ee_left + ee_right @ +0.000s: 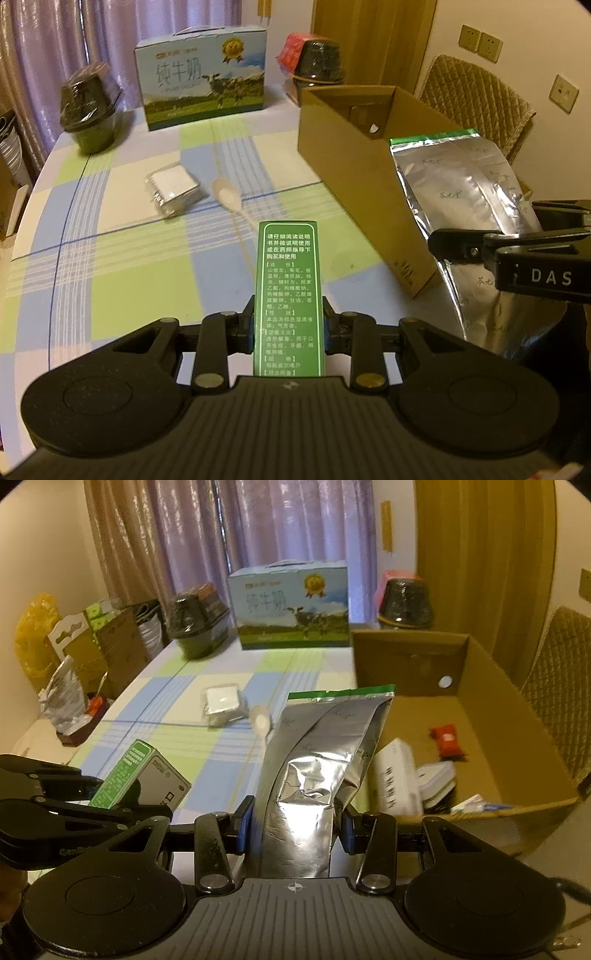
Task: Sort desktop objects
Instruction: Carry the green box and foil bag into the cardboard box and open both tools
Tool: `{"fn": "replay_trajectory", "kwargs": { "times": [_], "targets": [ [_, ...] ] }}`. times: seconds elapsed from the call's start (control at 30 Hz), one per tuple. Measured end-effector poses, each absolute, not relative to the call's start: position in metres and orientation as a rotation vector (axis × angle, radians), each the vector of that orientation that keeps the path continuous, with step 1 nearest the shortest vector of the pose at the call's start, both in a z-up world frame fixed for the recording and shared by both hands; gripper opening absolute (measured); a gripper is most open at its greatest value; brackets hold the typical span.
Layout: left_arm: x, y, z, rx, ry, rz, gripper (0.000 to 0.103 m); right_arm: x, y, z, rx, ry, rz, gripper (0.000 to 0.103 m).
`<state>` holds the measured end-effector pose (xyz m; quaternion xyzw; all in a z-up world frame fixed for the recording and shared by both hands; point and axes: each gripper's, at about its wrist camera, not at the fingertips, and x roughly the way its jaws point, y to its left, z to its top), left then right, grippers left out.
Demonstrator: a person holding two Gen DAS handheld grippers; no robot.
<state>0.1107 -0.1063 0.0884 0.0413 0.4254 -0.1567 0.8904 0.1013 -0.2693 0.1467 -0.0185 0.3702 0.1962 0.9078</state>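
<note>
The left gripper (288, 325) is pinching a tall green box (287, 291) with white print, its blue pads pressed against both narrow sides, and the box stands upright above the checked tablecloth (122, 266). The right gripper (295, 827) is clamped on a silver foil pouch (317, 771) with a green top strip, held upright just beside the near left wall of an open cardboard box (480, 657); in the left wrist view the same pouch shows at the right, next to that box's long side. Inside the cardboard box lie a red packet (447, 741), a white carton (399, 775) with dark print, and some other flat items too blurred to tell (the fisheye smears them). Still out on the cloth, well apart from both grippers, are a wrapped white packet (173, 190) and a pale spoon (229, 197) lying just beside each other. At the far edge of the table stand a blue milk carton (203, 77) with a cow picture and, on either side of it, two dark wrapped bowls (90, 107), the right-hand one sitting behind the cardboard box
</note>
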Motion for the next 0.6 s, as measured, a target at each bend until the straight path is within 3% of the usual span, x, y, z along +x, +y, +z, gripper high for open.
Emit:
{"fn": "replay_trajectory", "kwargs": {
  "times": [0.6],
  "targets": [
    [0.141, -0.192, 0.119, 0.074, 0.843, -0.480, 0.025, 0.131, -0.349, 0.183, -0.033, 0.697, 0.293, 0.042]
  ]
}}
